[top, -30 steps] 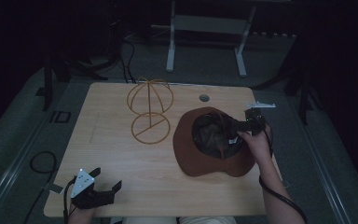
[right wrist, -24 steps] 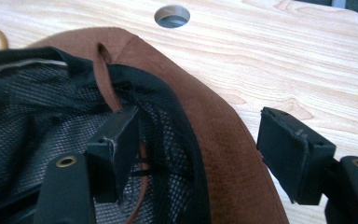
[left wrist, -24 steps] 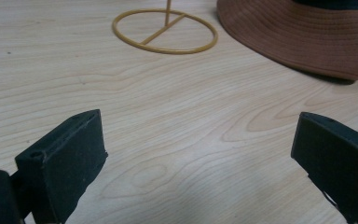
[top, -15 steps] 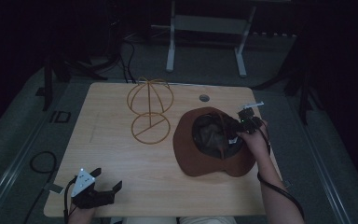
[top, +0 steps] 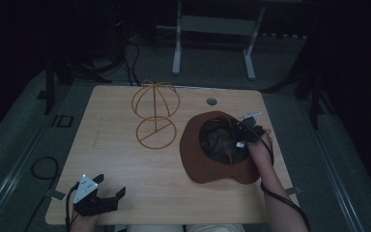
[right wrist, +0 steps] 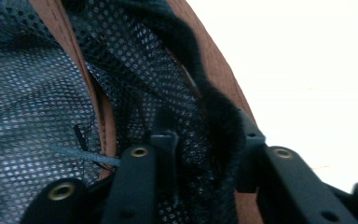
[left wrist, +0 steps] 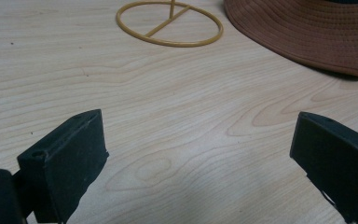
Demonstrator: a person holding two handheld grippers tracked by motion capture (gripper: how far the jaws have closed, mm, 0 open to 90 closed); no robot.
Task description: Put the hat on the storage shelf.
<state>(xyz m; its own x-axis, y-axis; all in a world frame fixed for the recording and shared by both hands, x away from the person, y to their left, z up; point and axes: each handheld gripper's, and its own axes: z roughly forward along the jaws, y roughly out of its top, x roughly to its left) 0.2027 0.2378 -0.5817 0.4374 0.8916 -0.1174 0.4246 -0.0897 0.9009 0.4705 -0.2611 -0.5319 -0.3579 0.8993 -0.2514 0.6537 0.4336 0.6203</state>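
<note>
hats: 1 brown hat point(top: 207, 166), upside down, dark mesh lining | wire stands: 1 wire stand point(top: 155, 115) | right gripper point(right wrist: 205, 140): just narrowing, seemingly clamped on rim | left gripper point(left wrist: 198, 154): wide apart, holding nothing

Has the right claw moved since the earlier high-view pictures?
Yes. The right claw has moved toward the near table edge and down into the brown hat, its jaws closing on the rim.

left gripper point(top: 107, 195): jaws wide apart, low | right gripper point(top: 241, 135): jaws just closing, gripping
</note>
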